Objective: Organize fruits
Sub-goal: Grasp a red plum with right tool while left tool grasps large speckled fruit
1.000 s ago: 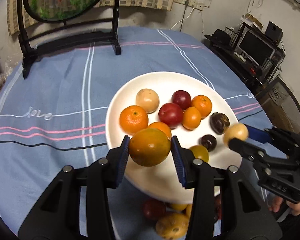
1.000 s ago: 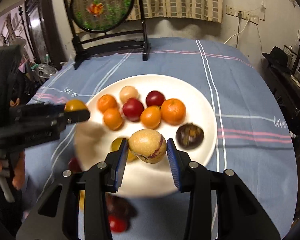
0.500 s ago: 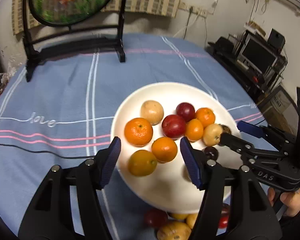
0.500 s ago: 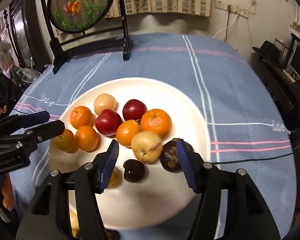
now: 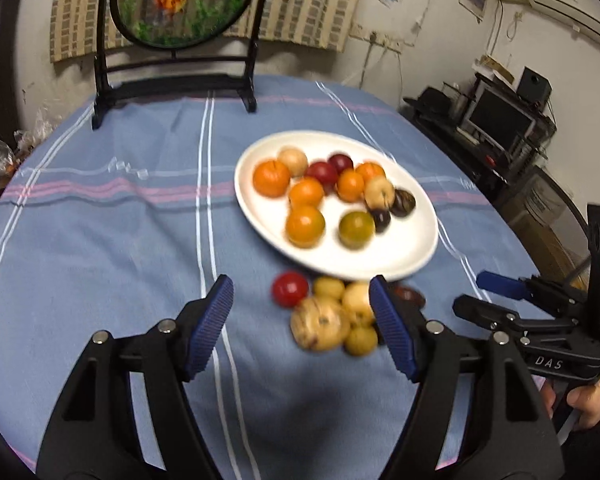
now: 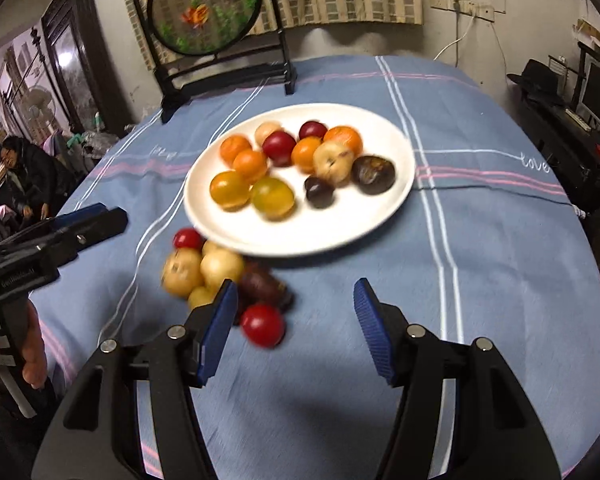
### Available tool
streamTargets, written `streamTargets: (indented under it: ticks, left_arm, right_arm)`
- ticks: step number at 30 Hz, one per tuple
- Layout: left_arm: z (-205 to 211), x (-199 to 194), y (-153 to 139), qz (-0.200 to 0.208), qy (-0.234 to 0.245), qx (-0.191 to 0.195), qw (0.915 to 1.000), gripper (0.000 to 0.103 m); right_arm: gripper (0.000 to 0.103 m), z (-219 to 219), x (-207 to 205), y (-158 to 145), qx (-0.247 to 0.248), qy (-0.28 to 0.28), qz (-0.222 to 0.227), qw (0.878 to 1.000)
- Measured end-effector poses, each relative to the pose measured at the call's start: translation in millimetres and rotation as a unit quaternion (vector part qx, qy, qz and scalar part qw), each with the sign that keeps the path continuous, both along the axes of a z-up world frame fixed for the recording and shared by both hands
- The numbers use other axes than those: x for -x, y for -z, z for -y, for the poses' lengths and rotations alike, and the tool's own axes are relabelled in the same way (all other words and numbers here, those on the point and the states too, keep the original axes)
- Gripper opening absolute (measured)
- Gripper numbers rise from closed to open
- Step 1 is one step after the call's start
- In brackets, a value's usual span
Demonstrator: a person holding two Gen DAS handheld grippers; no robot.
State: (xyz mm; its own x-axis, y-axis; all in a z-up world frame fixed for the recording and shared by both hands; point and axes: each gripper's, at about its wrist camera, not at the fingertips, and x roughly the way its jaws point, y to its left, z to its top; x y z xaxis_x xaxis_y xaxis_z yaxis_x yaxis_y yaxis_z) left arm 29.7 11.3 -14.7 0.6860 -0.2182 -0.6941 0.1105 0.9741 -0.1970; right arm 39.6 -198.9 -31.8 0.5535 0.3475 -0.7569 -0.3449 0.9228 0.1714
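Left gripper [image 5: 302, 326] has its fingers [image 5: 210, 326] spread wide with nothing between them, and the jaws have just been opening further. Through the gap you only see blue cloth, with the loose fruit pile [image 5: 332, 314] on the counter sitting right at the right-hand finger, about 1 o'clock from the gap's middle. That pile is a red fruit [image 5: 290, 289], a big speckled tan one [image 5: 320, 323] and a few small yellowish ones, all touching or nearly so.

Right gripper [image 6: 296, 330] is the same deal: fingers [image 6: 374, 336] apart, holding nothing, having just opened. A red fruit [image 6: 263, 325] lies just beside its left finger, with a dark purple one [image 6: 262, 284] behind it at 11 o'clock.

Further out at 12 o'clock from the pile is the white plate [image 5: 400, 258], loaded with oranges, two dark red fruits, pale tan ones, a greenish-yellow one [image 5: 356, 230] and two dark purple ones at the 3 o'clock side. The pile sits just off the plate's near rim.

All of it is on a counter [image 5: 100, 240] under a blue striped cloth. At the far edge stands a round goldfish screen [image 5: 180, 0] in a black frame. Everything is a bit motion-blurred.
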Motion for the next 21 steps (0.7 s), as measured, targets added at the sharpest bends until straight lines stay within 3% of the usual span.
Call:
streamTargets:
  ticks: [19, 21]
  left_arm:
    - [-30, 13, 26, -0.041, -0.025, 0.023, 0.9986, 0.072]
    - [-30, 13, 27, -0.043, -0.026, 0.023, 0.9985, 0.072]
  right_arm:
    - [0.061, -29, 5, 40, 0.028, -0.032, -0.033, 0.999]
    - [0.055, -28, 5, 41, 0.026, -0.034, -0.031, 0.999]
